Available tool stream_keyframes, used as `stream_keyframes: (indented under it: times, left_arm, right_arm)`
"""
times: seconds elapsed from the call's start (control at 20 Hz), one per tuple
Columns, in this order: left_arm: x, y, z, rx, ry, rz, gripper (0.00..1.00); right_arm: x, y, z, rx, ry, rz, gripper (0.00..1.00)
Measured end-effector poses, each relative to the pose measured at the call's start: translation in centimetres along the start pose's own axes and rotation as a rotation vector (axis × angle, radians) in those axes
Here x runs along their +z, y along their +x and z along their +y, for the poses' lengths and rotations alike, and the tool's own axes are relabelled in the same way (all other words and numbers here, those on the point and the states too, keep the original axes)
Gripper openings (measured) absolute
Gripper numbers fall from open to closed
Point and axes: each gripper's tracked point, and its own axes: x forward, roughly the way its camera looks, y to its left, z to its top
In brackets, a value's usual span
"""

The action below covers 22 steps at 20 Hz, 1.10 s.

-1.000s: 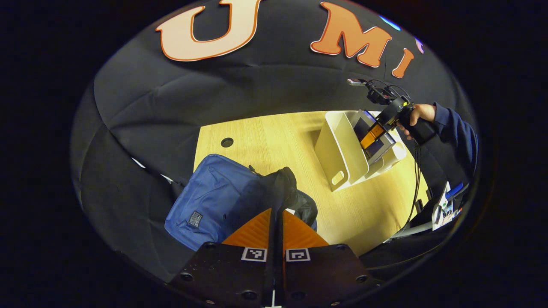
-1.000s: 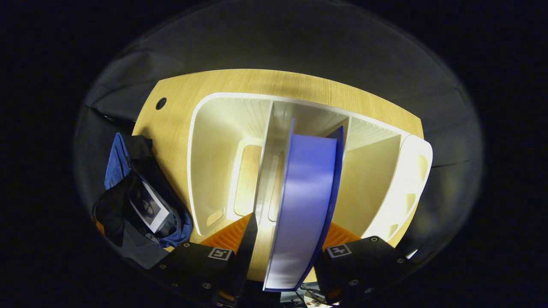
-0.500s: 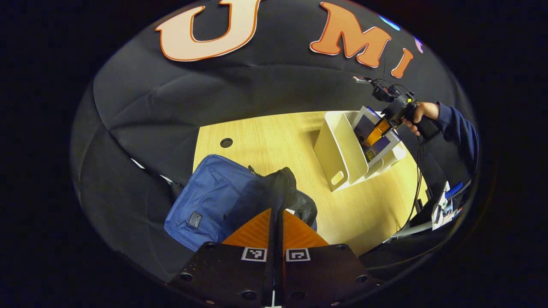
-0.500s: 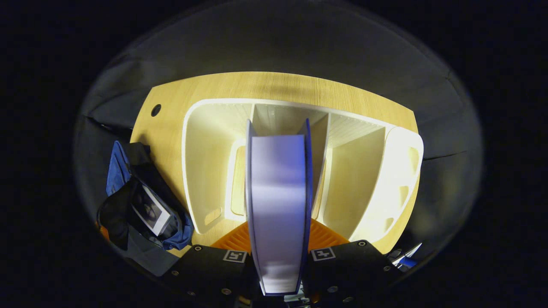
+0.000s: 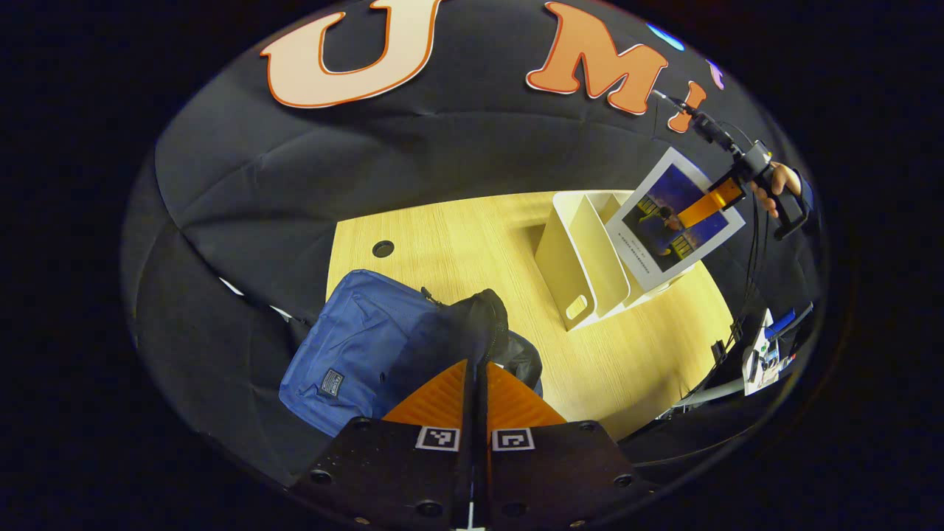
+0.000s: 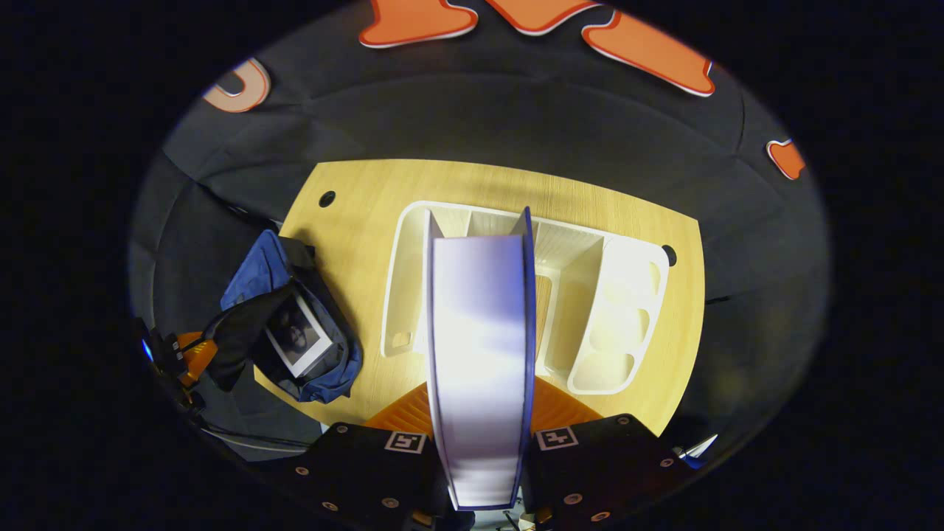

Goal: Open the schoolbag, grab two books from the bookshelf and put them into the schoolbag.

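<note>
The blue schoolbag (image 5: 354, 346) lies at the table's near left corner. My left gripper (image 5: 478, 363) is shut on its black flap (image 5: 487, 321) and holds it up. In the right gripper view the schoolbag (image 6: 324, 369) gapes, with one book (image 6: 299, 338) inside. My right gripper (image 6: 479, 394) is shut on a blue-covered book (image 6: 479, 346), seen edge-on with its pages toward me. In the left gripper view that book (image 5: 667, 221) hangs in the air above the white bookshelf (image 5: 579, 258), held by the right gripper (image 5: 704, 206).
The bookshelf (image 6: 619, 295) stands mid-table with several upright dividers. The wooden table (image 5: 457, 243) has a cable hole (image 5: 383, 248) at the back left. A hand (image 5: 778, 184) and cables hang at the right, above small clutter (image 5: 767, 350) past the table's edge.
My right gripper closed on the book and lifted it up out of the bookshelf, well above the table. The left gripper has kept its hold on the flap.
</note>
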Motion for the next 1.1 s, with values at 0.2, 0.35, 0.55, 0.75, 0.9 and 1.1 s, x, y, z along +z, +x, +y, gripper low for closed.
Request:
stream_keyframes:
  times: [0.2,0.35,0.55,0.75,0.9,1.1]
  left_arm:
    - [0.2,0.0,0.0,-0.006,-0.007,-0.005,0.02]
    - [0.2,0.2,-0.2,-0.013,-0.016,-0.007,0.02]
    - [0.1,0.2,-0.1,-0.013,-0.018,-0.006,0.02]
    - [0.1,0.2,0.0,-0.008,-0.014,-0.007,0.02]
    - [0.3,0.1,0.1,-0.002,-0.013,-0.004,0.02]
    - [0.1,0.0,0.1,0.002,-0.009,0.004,0.02]
  right_arm:
    - [-0.6,-4.3,0.6,0.016,-0.031,-0.056,0.40]
    - [-0.8,-6.5,1.7,0.050,-0.033,-0.111,0.39]
    - [-1.5,-7.8,3.6,0.117,-0.007,-0.160,0.39]
    - [-3.0,-7.7,6.7,0.262,0.083,-0.176,0.39]
    - [-4.5,-6.4,10.1,0.385,0.142,-0.175,0.39]
    - [-6.5,-3.3,14.5,0.510,0.217,-0.135,0.39]
